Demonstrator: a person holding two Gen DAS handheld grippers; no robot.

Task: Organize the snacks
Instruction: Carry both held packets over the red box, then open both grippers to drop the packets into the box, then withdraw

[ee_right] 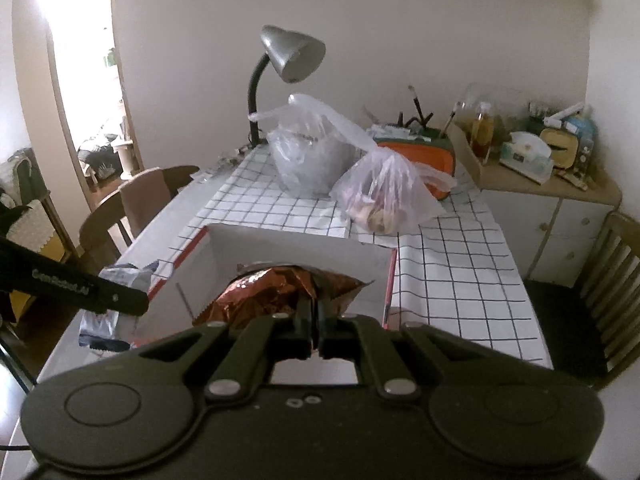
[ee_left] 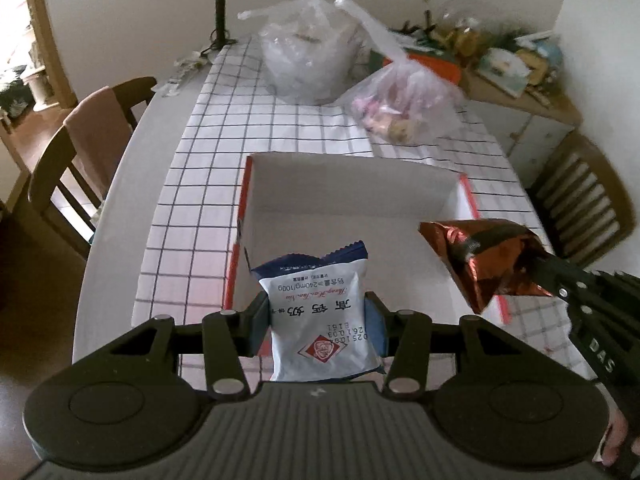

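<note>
My left gripper (ee_left: 318,320) is shut on a white and blue snack packet (ee_left: 320,320) and holds it above the near edge of an open white box with red trim (ee_left: 352,184). My right gripper (ee_right: 314,312) is shut on a crinkly brown foil snack bag (ee_right: 272,292) and holds it over the same box (ee_right: 296,248). In the left wrist view the foil bag (ee_left: 484,260) hangs over the box's right side, with the right gripper (ee_left: 556,276) pinching its corner. In the right wrist view the left gripper (ee_right: 116,300) and its packet (ee_right: 128,274) show at the left.
The box sits on a black-grid tablecloth (ee_left: 208,152). Behind it are a clear plastic bag of snacks (ee_left: 400,108), a larger plastic bag (ee_left: 308,52) and a desk lamp (ee_right: 292,54). Wooden chairs (ee_left: 80,152) stand on both sides. A cluttered cabinet (ee_right: 548,176) stands at the back right.
</note>
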